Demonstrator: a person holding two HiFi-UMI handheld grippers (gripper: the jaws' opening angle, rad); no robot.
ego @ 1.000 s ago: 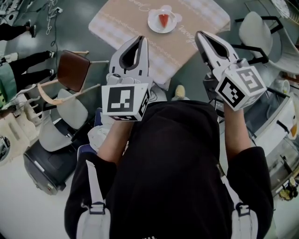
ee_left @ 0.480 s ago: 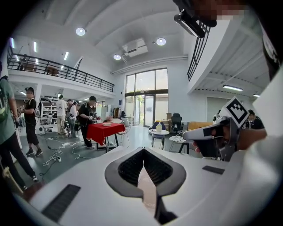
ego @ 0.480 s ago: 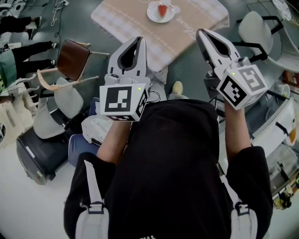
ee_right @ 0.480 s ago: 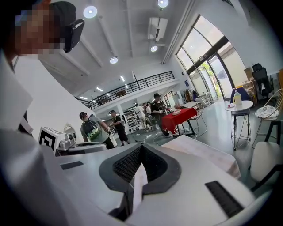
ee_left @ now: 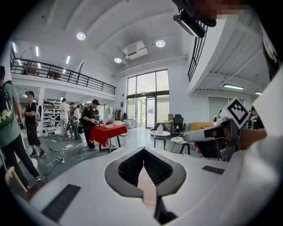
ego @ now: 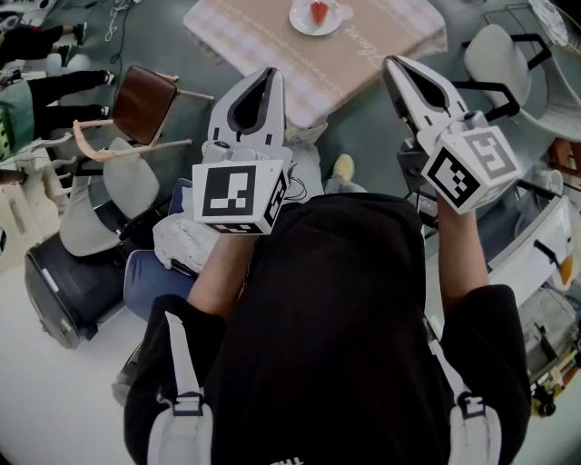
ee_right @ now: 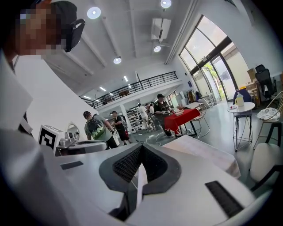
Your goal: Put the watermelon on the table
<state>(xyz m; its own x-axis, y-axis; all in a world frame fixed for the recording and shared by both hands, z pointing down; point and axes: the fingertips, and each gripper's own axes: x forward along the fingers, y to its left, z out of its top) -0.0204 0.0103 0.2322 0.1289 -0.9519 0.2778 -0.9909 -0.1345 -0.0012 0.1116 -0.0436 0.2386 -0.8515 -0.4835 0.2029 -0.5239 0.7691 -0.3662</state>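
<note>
A red watermelon slice [ego: 319, 11] lies on a white plate [ego: 303, 22] on the table with a beige checked cloth [ego: 363, 45], at the top edge of the head view. My left gripper [ego: 268, 74] is held out level, short of the table's near corner, shut and empty. My right gripper [ego: 391, 64] is beside it, over the floor off the table's right side, also shut with nothing in it. In the left gripper view the jaws [ee_left: 143, 151] meet at the tip. In the right gripper view the jaws [ee_right: 141, 148] meet too, with the clothed table [ee_right: 208, 152] just beyond.
A brown chair [ego: 141, 104] and grey chairs [ego: 127, 186] stand left of me, with a dark case [ego: 64, 281] on the floor. A white chair [ego: 495, 50] is at the upper right. People stand around a red table [ee_left: 108, 131] farther off.
The table with the plate has slid toward the top edge of the head view, and the chairs at left have shifted too. Both grippers keep their pose, shut and empty.
</note>
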